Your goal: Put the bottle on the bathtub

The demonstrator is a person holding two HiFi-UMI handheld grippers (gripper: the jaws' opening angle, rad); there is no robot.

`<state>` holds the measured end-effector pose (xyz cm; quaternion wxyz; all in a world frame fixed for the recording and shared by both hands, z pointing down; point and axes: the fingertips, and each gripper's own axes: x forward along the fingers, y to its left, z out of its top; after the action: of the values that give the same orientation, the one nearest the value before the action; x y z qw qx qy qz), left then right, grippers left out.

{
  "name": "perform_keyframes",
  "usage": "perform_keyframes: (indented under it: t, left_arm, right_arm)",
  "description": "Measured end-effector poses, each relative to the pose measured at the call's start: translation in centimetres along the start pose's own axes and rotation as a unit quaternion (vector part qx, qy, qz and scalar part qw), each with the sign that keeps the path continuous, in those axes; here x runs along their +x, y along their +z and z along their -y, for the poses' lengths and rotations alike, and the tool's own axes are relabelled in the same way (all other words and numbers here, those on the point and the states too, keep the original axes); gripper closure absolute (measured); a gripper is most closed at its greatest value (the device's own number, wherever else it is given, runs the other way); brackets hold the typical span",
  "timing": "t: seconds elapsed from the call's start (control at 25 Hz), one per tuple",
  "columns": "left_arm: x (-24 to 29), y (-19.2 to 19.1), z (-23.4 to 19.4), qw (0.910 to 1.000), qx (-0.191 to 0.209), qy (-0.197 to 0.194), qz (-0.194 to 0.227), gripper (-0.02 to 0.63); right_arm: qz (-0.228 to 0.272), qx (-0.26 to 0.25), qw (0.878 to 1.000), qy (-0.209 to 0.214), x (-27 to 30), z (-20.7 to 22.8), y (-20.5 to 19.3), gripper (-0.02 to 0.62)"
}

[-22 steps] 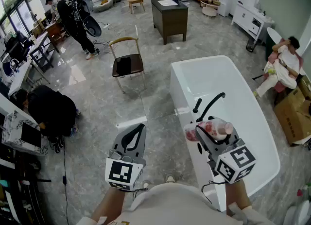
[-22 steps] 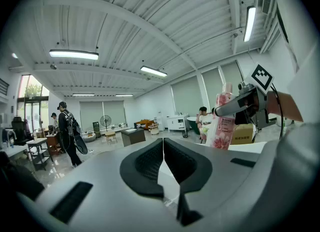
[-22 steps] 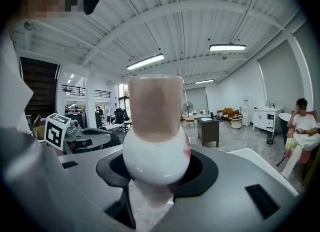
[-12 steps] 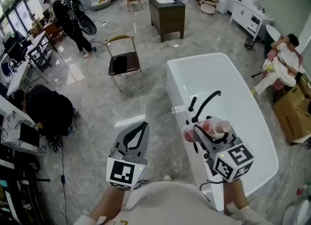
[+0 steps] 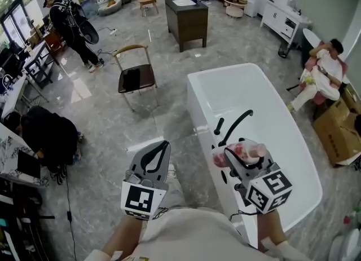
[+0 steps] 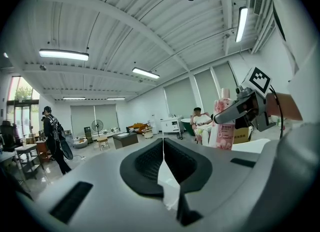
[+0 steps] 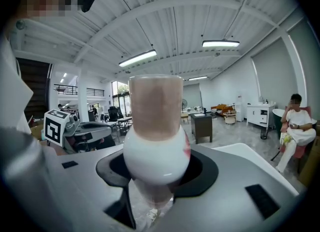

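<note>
- Where is the bottle (image 5: 248,151)?
- In the right tongs (image 5: 238,154), held tight. It stands up, cap on top
- And the left tongs (image 5: 155,155)?
- Shut, with nothing in them
- Which way is the tub (image 5: 194,105)?
- Its edge is just under the right tongs and runs on to 12 o'clock, by the tap (image 5: 237,120). The right tongs are nearer
- What changed?
- The tub slid a bit to 9 o'clock; the bottle is still held

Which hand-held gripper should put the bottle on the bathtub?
Right. The right hand-held gripper is shut on the pink plastic bottle, over the white bathtub. The left hand-held gripper is shut, empty, over the grey floor.
</note>
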<state>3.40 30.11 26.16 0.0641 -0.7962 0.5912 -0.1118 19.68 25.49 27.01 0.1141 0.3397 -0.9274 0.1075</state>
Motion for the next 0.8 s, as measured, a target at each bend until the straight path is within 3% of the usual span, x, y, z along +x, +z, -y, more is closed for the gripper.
perform_keyframes:
  t: [0.16, 0.56, 0.8]
  left_arm:
    - [3.1, -0.7, -1.4, 0.9999, -0.007, -0.011, 0.006, 0.583]
    - [14.0, -4.0, -10.2, 0.9981, 0.002, -0.06, -0.017, 0.583]
    - [21.9, -7.1, -16.3, 0.9943, -0.013, -0.097, -0.041, 0.583]
  right_arm:
    - [-0.012, -0.009, 1.0, -0.015, 2.6, 1.5, -0.3, 0.36]
    - [-0.053, 0.025, 0.996, -0.074, 14.1, 7.8, 0.5, 0.36]
    - [-0.078, -0.001, 0.99, -0.116, 23.8, 11.6, 1.4, 0.36]
